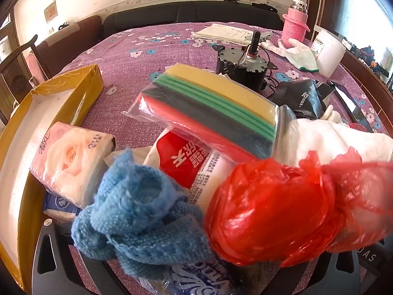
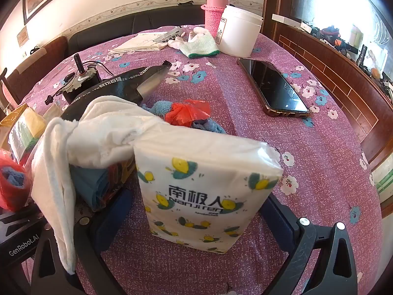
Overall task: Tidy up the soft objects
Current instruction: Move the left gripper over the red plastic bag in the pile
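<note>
In the left wrist view my left gripper (image 1: 196, 258) is buried under a heap: a blue knitted cloth (image 1: 137, 216), a red plastic bag (image 1: 277, 211), a bagged stack of coloured sponges (image 1: 211, 108), a red-and-white pack (image 1: 189, 162) and a blue-print tissue pack (image 1: 196, 280). Whether its jaws grip anything is hidden. In the right wrist view my right gripper (image 2: 196, 209) stands open around a white tissue pack with bee print (image 2: 203, 191); gaps show on both sides. A white towel (image 2: 98, 135) drapes over its left finger (image 2: 108, 213).
An open yellow cardboard box (image 1: 36, 123) sits at left with a rose-print tissue pack (image 1: 71, 162) beside it. On the purple floral cloth (image 2: 319, 159) lie a phone (image 2: 275, 88), motor (image 1: 243, 66), black pouch (image 1: 297, 95), gloves (image 2: 199, 44), white tub (image 2: 238, 32) and pink flask (image 1: 294, 22).
</note>
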A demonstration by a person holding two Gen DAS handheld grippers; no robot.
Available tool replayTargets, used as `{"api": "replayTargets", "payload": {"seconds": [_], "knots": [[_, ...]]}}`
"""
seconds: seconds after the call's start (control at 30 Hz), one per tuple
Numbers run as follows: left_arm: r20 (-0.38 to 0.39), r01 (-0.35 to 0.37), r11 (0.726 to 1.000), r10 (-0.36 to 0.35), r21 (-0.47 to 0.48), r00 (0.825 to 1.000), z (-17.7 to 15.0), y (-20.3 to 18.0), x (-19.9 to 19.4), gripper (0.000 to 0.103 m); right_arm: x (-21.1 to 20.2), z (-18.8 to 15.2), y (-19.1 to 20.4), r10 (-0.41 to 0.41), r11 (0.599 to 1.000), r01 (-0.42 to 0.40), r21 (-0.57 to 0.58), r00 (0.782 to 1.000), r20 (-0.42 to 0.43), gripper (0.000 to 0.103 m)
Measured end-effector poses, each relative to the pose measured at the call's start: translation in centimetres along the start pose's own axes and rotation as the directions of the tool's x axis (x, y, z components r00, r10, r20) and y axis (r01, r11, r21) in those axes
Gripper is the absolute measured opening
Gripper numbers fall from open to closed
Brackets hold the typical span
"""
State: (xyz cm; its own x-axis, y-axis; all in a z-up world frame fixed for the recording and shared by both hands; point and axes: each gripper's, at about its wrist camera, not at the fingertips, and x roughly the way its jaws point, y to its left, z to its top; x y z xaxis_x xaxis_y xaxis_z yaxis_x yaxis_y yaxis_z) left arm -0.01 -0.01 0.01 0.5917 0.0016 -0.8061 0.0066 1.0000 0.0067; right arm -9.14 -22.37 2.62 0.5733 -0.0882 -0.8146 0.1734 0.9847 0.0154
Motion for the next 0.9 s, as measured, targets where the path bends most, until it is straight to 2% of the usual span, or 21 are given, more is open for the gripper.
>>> {"api": "replayTargets", "payload": {"seconds": [0.9], "knots": [[-0.002, 0.000, 1.000, 0.000, 0.000, 1.000, 0.01, 0.00, 0.01, 0.103, -0.03, 0.12, 0.03, 0.003, 1.000, -0.003, -0.004, 1.000, 0.003, 0.102]]}}
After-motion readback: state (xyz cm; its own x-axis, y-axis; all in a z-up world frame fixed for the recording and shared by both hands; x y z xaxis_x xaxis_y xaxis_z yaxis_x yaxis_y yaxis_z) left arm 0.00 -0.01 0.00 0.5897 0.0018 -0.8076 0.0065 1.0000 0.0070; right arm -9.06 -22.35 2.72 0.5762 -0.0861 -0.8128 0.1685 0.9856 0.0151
